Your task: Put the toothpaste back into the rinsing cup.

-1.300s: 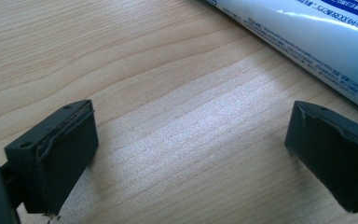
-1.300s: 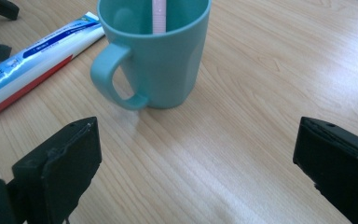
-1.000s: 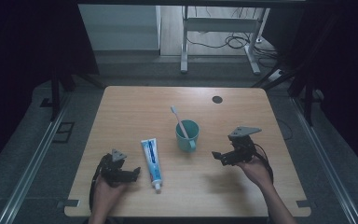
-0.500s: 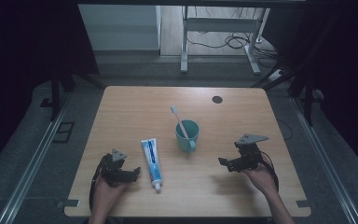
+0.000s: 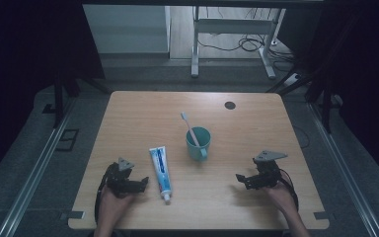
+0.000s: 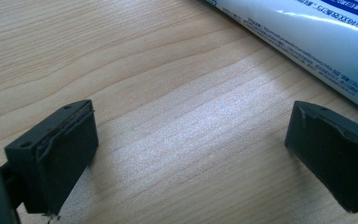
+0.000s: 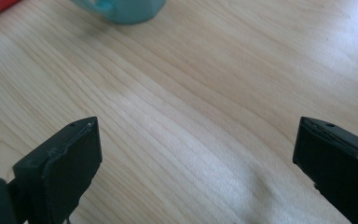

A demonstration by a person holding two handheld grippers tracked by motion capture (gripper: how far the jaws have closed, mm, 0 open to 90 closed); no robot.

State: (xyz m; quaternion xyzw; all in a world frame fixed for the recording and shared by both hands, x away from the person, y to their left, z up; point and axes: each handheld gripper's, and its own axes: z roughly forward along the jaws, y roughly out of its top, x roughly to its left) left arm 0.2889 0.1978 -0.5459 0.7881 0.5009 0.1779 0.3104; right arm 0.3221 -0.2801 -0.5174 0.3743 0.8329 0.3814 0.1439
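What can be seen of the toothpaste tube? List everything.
The white and blue plastic toothpaste tube lies flat on the light wooden table, its small white cap toward the person and its flat crimped end pointing away. Fine print runs along its glossy side. It lies between the left claw and the teal mug, touching neither.

I see a pale wood-grain table (image 5: 128, 113) with a small black disc (image 5: 230, 105) at its far right. My left gripper (image 5: 140, 184) and right gripper (image 5: 240, 178) are black. The toothpaste tube (image 5: 160, 167) is white and blue with a white cap, the cup (image 5: 198, 142) teal, the toothbrush (image 5: 189, 129) whitish.
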